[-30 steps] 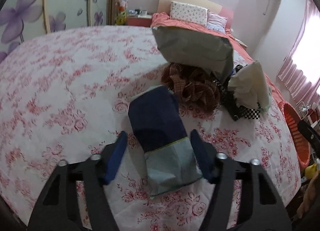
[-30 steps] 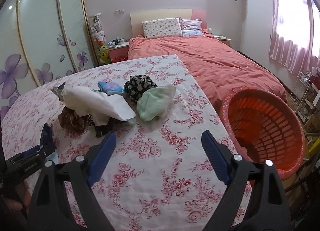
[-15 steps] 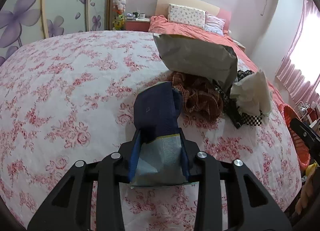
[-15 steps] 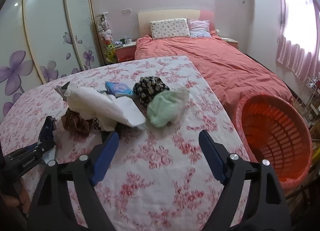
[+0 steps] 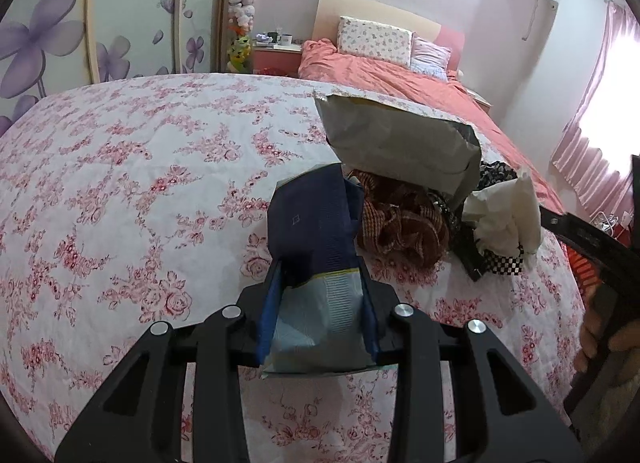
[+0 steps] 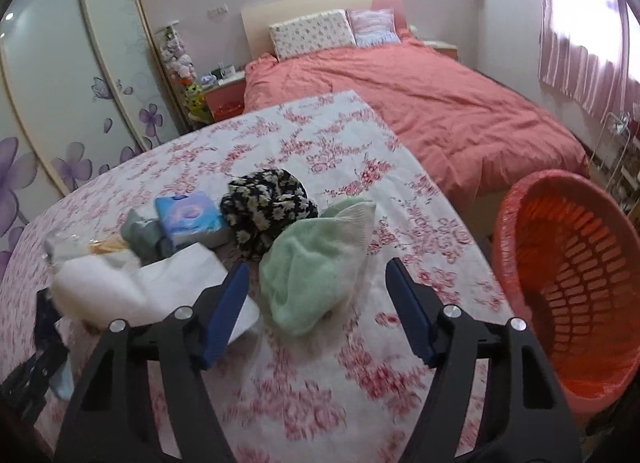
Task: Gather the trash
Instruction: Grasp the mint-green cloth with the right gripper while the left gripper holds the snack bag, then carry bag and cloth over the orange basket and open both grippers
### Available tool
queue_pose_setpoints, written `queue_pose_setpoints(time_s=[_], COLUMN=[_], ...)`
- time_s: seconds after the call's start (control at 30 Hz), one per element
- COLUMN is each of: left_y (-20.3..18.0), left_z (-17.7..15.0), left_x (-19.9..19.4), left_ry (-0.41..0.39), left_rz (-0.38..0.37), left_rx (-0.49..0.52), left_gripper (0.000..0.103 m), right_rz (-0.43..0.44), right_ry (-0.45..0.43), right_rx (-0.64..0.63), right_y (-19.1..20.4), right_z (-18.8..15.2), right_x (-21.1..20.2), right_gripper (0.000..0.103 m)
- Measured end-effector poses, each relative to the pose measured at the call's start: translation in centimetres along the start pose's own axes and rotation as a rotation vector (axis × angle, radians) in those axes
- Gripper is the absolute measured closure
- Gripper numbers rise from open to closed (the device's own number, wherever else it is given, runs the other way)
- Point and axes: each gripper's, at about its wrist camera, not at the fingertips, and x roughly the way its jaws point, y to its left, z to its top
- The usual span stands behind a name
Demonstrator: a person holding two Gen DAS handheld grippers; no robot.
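My left gripper is shut on a dark blue and pale grey snack packet, pinched at its pale end just above the floral tablecloth. In the right wrist view, my right gripper hovers over the table with its jaws closing. A pale green cloth shows between the fingers, and the pads stand clear of it. A crumpled white paper lies to its left. An orange basket stands beside the table on the right.
A grey foil bag, a brown checked cloth and a white paper wad crowd the table's middle. A blue tissue pack and a black floral cloth lie behind. A coral bed stands beyond.
The left jaws, open around the packet a second ago, closed on it. The right gripper moved forward and down toward the green cloth, and its jaws narrowed.
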Motion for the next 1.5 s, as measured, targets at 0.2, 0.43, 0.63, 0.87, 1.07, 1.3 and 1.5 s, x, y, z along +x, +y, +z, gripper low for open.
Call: queue_pose_setpoints(time_s=[0.2, 0.43, 0.63, 0.87, 1.07, 1.3, 1.5], left_y=[-0.2, -1.1, -2.2, -4.1, -6.3, -10.3, -15.5], left_z=[0.5, 0.5, 0.5, 0.7, 0.9, 1.4, 1.8], left_x=[-0.1, -0.6, -1.4, -2.8, -4.2, -5.4, -5.1], left_ry=[-0.012, -0.021, -0.033, -0.057, -0.080, -0.108, -0.104], left_rz=[-0.008, -0.031, -0.057, -0.097, -0.142, -0.210, -0.299], left_rx=[0.007, 0.020, 0.041, 0.069, 0.102, 0.165, 0.232], left_gripper=[0.068, 0.068, 0.068, 0.068, 0.068, 0.068, 0.068], right_rz=[-0.020, 0.006, 0.004, -0.004, -0.007, -0.032, -0.065], right_ry=[0.058, 0.014, -0.068, -0.178, -0.245, -0.294, -0.324], right_rx=[-0.022, -0.008, 0.010, 0.015, 0.013, 0.028, 0.065], right_y=[0.1, -2.0, -4.1, -5.9, -7.0, -8.8, -11.4], right_z=[-0.2, -1.2, -1.4, -1.3, -1.7, -2.0, -2.2], right_x=[2.3, 0.0, -3.9, -8.8, -12.0, -14.3, -16.1], right_gripper=[0.075, 0.096, 0.096, 0.096, 0.096, 0.096, 0.096])
